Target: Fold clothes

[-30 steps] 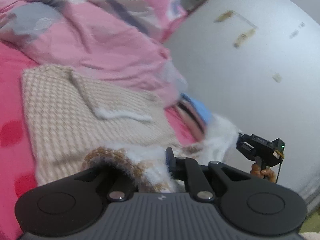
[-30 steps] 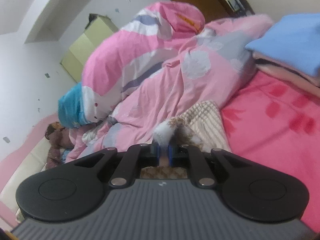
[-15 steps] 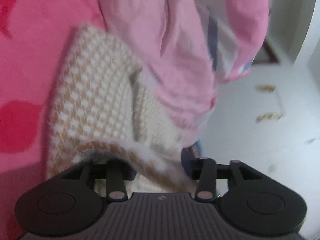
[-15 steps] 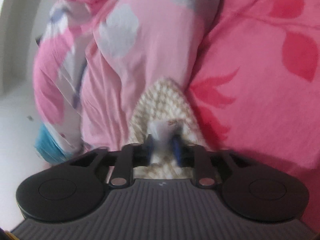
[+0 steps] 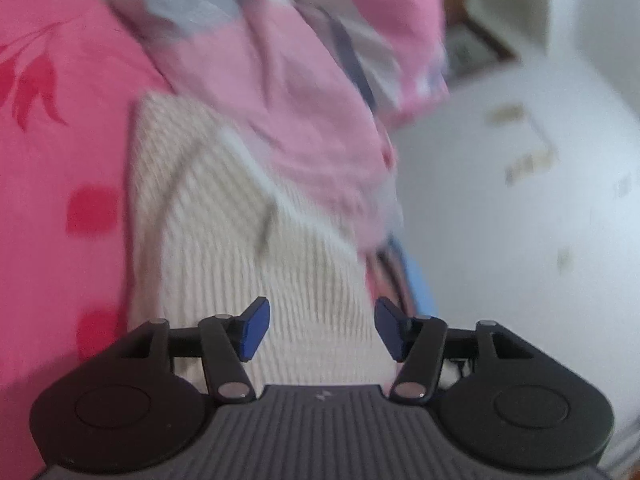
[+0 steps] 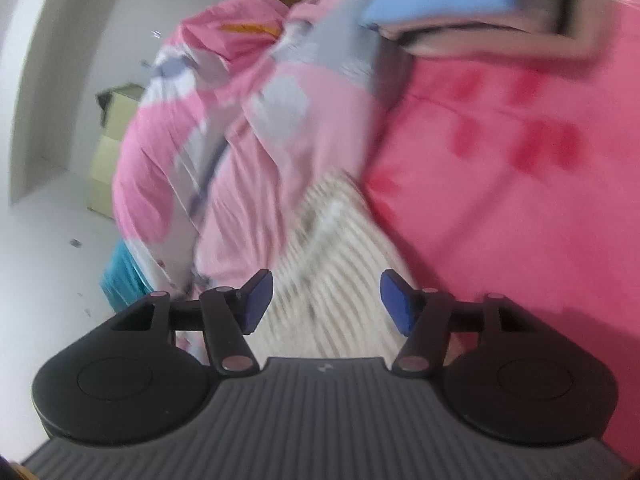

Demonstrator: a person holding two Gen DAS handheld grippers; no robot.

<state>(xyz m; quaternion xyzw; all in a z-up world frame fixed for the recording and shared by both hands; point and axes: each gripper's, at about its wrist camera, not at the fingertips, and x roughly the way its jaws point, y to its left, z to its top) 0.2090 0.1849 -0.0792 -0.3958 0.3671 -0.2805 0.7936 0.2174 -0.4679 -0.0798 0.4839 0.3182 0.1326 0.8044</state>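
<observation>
The cream-and-tan knit sweater (image 5: 248,232) lies on the pink bed sheet (image 5: 60,160), against the pink quilt (image 5: 288,92), in what looks like a folded rectangle, though blur hides its edges. The left gripper (image 5: 322,328) and right gripper (image 6: 327,300) hover low over it, angled down, fingers spread and holding nothing. Whether another fold is due or this one is finished, I cannot tell.

Left gripper (image 5: 322,328), right gripper (image 6: 326,300): jaws apart.
</observation>
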